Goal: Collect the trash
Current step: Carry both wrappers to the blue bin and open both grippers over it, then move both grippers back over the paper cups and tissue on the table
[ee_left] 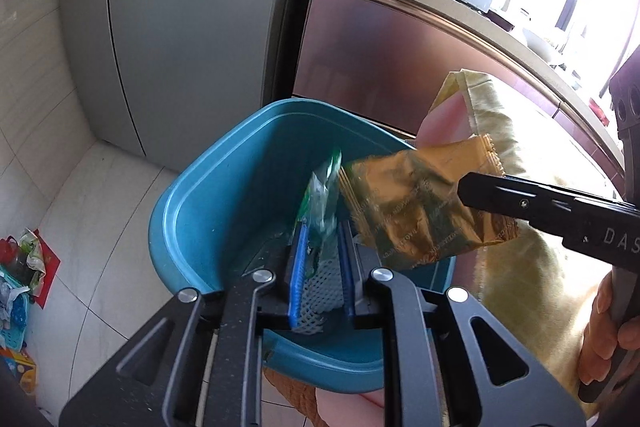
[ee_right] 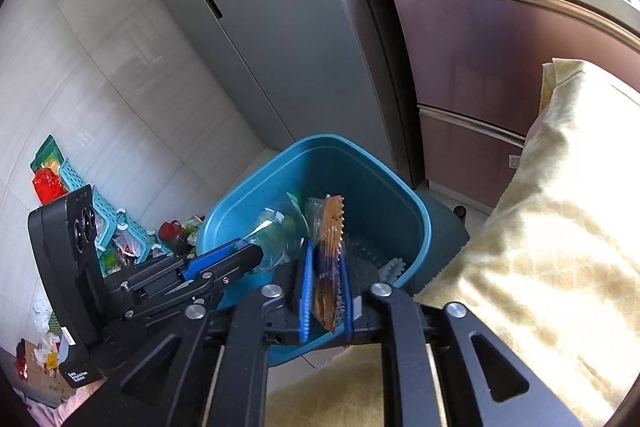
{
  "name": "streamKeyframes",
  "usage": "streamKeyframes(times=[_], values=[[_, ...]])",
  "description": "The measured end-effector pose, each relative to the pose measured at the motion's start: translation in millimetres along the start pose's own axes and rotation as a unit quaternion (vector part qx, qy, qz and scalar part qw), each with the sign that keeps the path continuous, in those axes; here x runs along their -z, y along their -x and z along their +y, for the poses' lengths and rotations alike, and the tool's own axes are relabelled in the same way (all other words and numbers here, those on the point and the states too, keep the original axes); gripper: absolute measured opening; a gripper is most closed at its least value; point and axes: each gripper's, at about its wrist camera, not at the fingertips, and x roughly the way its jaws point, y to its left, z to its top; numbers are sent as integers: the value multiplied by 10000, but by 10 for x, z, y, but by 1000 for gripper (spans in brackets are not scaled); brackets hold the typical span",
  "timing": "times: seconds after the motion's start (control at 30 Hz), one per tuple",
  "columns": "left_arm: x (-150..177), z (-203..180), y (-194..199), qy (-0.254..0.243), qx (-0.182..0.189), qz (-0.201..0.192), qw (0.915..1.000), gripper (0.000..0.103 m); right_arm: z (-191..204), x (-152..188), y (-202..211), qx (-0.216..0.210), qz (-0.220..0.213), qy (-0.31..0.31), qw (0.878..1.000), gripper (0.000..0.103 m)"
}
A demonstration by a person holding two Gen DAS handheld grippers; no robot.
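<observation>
Both grippers hold wrappers over the blue bin.

The gold wrapper point(ee_right: 330, 259) stands on edge between the blue pads of the right gripper point(ee_right: 326, 291), which pinches it above the blue bin point(ee_right: 416, 223). The left gripper point(ee_left: 321, 267) pinches a clear green-printed wrapper point(ee_left: 320, 211) with white foam netting point(ee_left: 320, 291), also above the bin. The bin stands on the tiled floor point(ee_left: 100, 195) beside a grey refrigerator point(ee_left: 188, 27) and a yellow cushion point(ee_right: 552, 211).

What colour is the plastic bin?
Teal-blue plastic bin, clearest in the left wrist view.
</observation>
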Motion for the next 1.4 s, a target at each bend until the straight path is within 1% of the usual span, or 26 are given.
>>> streamKeyframes(times=[0.1, 0.17, 0.23, 0.3, 0.4, 0.47, 0.5, 0.57, 0.63, 0.7, 0.73, 0.8, 0.9, 1.03, 1.13, 1.23, 1.33, 1.4], values=[[-4, 1, -64, 15, 12, 60, 10000, 15, -13, -3, -17, 29, 70, -34, 10000, 17], [9, 5, -83, 18, -22, 59, 10000, 21, -26, 6, -11, 23, 62, -69, 10000, 20], [19, -7, -80, -5, -51, 33, 10000, 22, -41, 20, 11, 35, 32, -88, 10000, 21], [24, -15, -48, 9, -31, -10, 10000, 22, -48, 43, 56, 49, -23, -88, 9999, 21], [32, -48, 62, -43, -3, -161, 9999, 26, -76, 87, 170, 41, -125, -71, 9999, 22], [22, -110, 162, -133, 33, -288, 9995, 30, -90, 126, 298, -25, -194, -49, 9998, 23], [17, -159, 225, -205, 69, -373, 9991, 32, -97, 153, 381, -29, -265, -13, 9996, 25], [11, -278, 343, -340, 168, -535, 9978, 38, -107, 225, 590, -28, -420, 64, 9991, 29], [20, -439, 474, -514, 337, -708, 9956, 42, -132, 301, 802, 3, -594, 133, 9981, 32], [41, -609, 581, -682, 571, -820, 9927, 44, -165, 399, 1044, 130, -804, 190, 9965, 36], [62, -695, 632, -770, 695, -856, 9909, 46, -201, 457, 1180, 197, -925, 189, 9953, 37], [109, -940, 712, -1026, 938, -905, 9862, 48, -281, 576, 1410, 339, -1162, 172, 9925, 40], [199, -1282, 793, -1393, 1348, -895, 9769, 51, -443, 787, 1769, 573, -1511, 118, 9868, 40], [360, -1777, 847, -1898, 1931, -743, 9598, 52, -718, 1132, 2266, 932, -1882, -167, 9776, 41], [501, -2126, 854, -2231, 2305, -591, 9453, 52, -893, 1431, 2626, 1371, -2159, -456, 9657, 41], [636, -2408, 863, -2464, 2655, -396, 9312, 52, -1072, 1693, 2917, 1744, -2357, -861, 9522, 41], [802, -2665, 885, -2650, 2944, -207, 9180, 52, -1268, 1953, 3143, 2116, -2552, -1204, 9357, 42], [895, -2814, 884, -2787, 3043, -117, 9108, 52, -1379, 2066, 3239, 2288, -2596, -1391, 9278, 45]])
